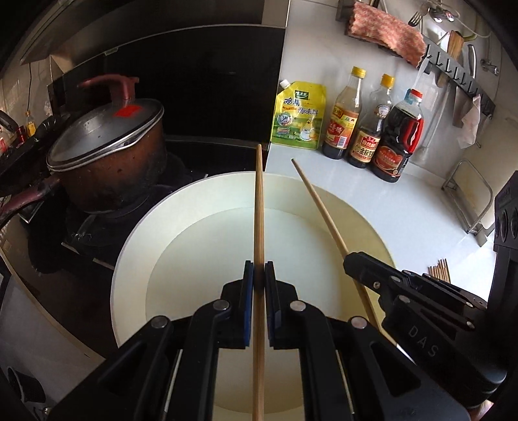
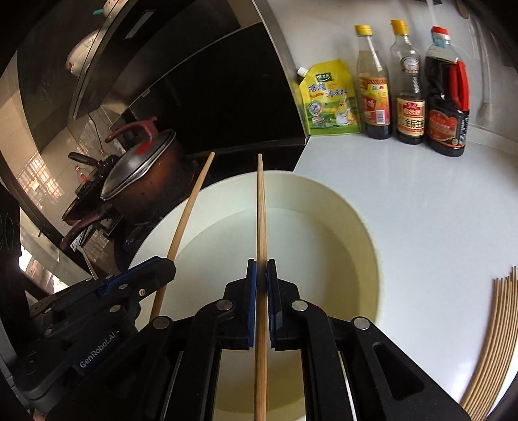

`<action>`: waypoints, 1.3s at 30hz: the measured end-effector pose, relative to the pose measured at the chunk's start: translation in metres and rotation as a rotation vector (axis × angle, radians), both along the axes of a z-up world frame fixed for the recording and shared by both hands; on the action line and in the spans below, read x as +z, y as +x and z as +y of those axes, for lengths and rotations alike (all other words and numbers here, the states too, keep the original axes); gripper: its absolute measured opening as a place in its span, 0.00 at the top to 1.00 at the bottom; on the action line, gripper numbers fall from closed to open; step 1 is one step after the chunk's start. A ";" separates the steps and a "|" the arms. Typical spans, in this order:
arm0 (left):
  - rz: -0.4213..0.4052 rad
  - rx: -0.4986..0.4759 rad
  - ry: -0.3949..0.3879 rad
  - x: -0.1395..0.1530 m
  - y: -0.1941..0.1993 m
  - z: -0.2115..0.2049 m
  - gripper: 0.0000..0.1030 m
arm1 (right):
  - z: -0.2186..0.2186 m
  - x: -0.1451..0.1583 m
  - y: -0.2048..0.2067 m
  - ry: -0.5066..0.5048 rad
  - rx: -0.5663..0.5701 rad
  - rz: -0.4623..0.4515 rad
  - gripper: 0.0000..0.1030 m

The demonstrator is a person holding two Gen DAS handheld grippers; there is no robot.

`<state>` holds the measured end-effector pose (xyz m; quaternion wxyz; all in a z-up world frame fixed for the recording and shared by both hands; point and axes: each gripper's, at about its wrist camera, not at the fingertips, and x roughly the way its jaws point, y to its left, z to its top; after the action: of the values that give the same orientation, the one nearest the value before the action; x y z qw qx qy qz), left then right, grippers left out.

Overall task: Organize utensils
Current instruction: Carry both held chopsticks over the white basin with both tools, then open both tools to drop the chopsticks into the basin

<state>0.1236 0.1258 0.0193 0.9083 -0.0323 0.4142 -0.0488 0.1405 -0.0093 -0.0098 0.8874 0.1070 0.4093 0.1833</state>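
Note:
My left gripper (image 1: 259,270) is shut on a wooden chopstick (image 1: 259,207) that points forward over a large white basin (image 1: 136,246). My right gripper (image 2: 261,268) is shut on a second wooden chopstick (image 2: 261,207), also over the basin (image 2: 362,226). Each view shows the other gripper beside it: the right one (image 1: 353,259) with its chopstick (image 1: 319,204), the left one (image 2: 162,262) with its chopstick (image 2: 191,207). A bundle of several chopsticks (image 2: 495,330) lies on the white counter at the right; it also shows in the left wrist view (image 1: 440,272).
A lidded brown pot (image 1: 110,152) sits on the black stove at the left. A yellow seasoning pouch (image 1: 299,116) and three sauce bottles (image 1: 369,129) stand at the back of the counter. A wall rack with a pink cloth (image 1: 388,29) hangs above. A metal stand (image 1: 469,200) is at the right.

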 end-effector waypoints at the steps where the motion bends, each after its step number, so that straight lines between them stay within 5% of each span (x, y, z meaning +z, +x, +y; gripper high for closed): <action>1: 0.010 0.003 0.000 -0.005 0.003 0.003 0.93 | 0.006 -0.004 0.003 -0.001 0.006 0.015 0.94; 11: 0.117 0.010 -0.016 -0.044 0.022 0.019 0.92 | 0.020 -0.029 0.017 -0.061 -0.012 0.112 0.94; 23: 0.159 0.015 -0.027 -0.051 0.027 0.021 0.92 | 0.012 -0.036 0.018 -0.069 -0.033 0.141 0.94; 26: 0.148 0.030 -0.027 -0.049 0.023 0.025 0.76 | 0.009 -0.033 0.017 -0.061 -0.043 0.132 0.81; 28: 0.133 0.045 -0.032 -0.046 0.020 0.028 0.53 | 0.007 -0.031 0.014 -0.063 -0.046 0.119 0.80; 39: 0.086 0.073 -0.030 -0.034 0.005 0.035 0.50 | 0.002 -0.023 -0.001 -0.070 -0.049 0.091 0.80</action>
<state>0.1286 0.1613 -0.0150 0.8902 -0.0631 0.4506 -0.0204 0.1397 -0.0073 -0.0328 0.8753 0.0943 0.4526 0.1420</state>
